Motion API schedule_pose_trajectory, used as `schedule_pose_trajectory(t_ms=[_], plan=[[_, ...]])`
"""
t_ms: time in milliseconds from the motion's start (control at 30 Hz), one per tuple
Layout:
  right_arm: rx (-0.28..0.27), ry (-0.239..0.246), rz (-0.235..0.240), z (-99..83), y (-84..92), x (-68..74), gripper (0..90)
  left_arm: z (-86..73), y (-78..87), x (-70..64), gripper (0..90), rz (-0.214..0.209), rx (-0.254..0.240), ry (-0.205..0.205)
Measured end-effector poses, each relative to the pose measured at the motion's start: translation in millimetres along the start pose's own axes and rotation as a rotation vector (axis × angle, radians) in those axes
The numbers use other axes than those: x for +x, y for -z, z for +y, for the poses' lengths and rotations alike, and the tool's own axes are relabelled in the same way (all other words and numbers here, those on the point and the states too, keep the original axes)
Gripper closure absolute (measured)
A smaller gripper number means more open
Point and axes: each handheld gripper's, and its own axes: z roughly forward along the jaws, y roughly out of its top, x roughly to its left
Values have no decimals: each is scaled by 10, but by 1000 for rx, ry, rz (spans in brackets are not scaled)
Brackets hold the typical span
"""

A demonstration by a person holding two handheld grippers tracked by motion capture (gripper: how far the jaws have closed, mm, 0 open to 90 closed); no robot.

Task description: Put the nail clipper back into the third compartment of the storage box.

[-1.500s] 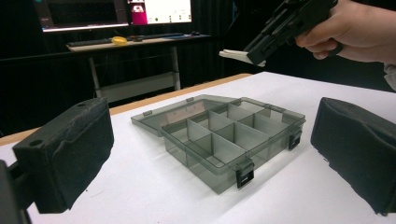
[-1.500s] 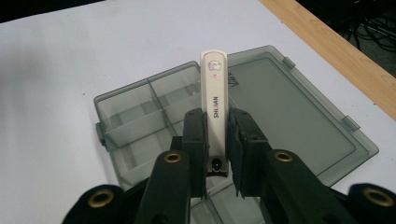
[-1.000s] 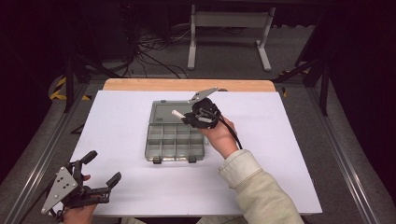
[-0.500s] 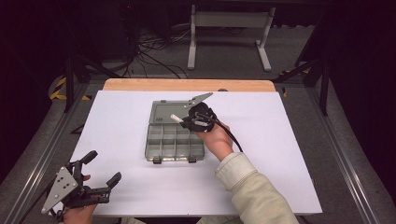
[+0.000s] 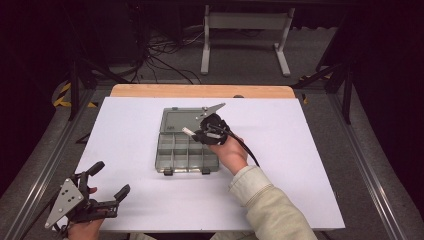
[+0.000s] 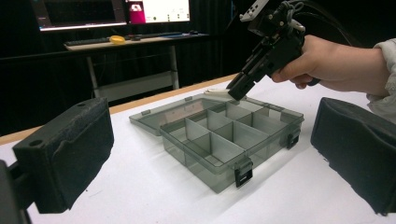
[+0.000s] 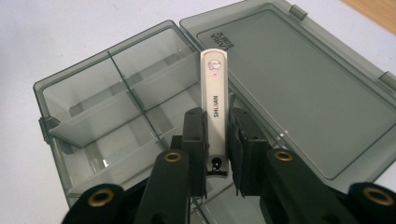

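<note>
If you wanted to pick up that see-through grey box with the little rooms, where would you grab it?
Judging by shape, grip the smoky clear plastic organizer box by its front wall, beside the black latches, coming straight down. Its open lid lies flat behind, so that side is floppy.

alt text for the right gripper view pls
The right gripper holds a white nail clipper between its black fingers, above an open, empty, smoky-grey compartment box. The box's lid lies flat on the white table.

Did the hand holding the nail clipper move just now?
Yes. The right gripper slid slightly left and toward the person over the organizer box.
</note>
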Motion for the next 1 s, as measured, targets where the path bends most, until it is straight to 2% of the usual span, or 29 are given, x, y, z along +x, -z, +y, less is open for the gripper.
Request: schedule_pose_trajectory(t_ms=[533, 1000], plan=[[28, -20, 13, -72, -110, 6, 780, 2, 1, 2, 3, -1, -1, -1], [28, -73, 29, -134, -145, -5, 771, 3, 0, -1, 3, -2, -1, -1]])
